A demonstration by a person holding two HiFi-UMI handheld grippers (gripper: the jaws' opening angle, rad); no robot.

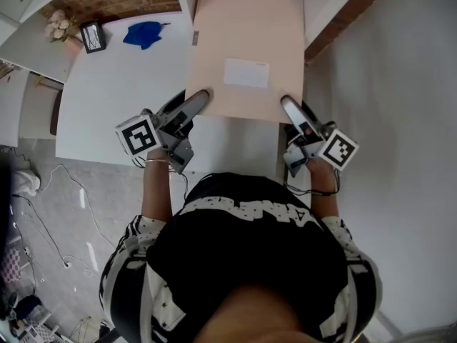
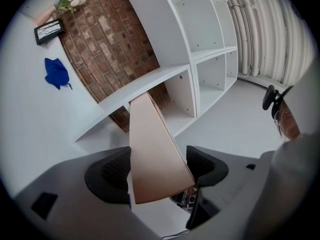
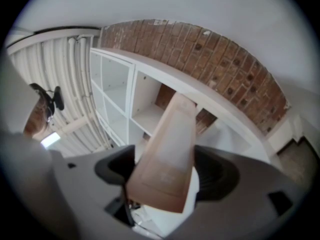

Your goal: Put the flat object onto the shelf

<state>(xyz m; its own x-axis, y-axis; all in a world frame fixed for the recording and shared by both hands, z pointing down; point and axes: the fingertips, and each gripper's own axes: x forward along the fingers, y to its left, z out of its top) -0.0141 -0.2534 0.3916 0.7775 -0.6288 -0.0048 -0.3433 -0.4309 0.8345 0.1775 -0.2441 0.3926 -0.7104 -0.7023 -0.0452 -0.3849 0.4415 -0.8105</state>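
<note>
Bright, even, diffuse light; shadows faint and soft. White counter (image 1: 107, 98) nearly washed out in head view. Both gripper views: strong fisheye bend, shelf (image 2: 200, 49) edges curved, black vignette round rim. Near end of flat board (image 3: 165, 179) soft-focus, shaded darker.

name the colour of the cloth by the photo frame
The cloth is blue; the head view shows it best.

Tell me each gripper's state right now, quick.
Left gripper: closed on the flat beige cardboard mailer, near corner.
Right gripper: closed on the same mailer's other near corner.
</note>
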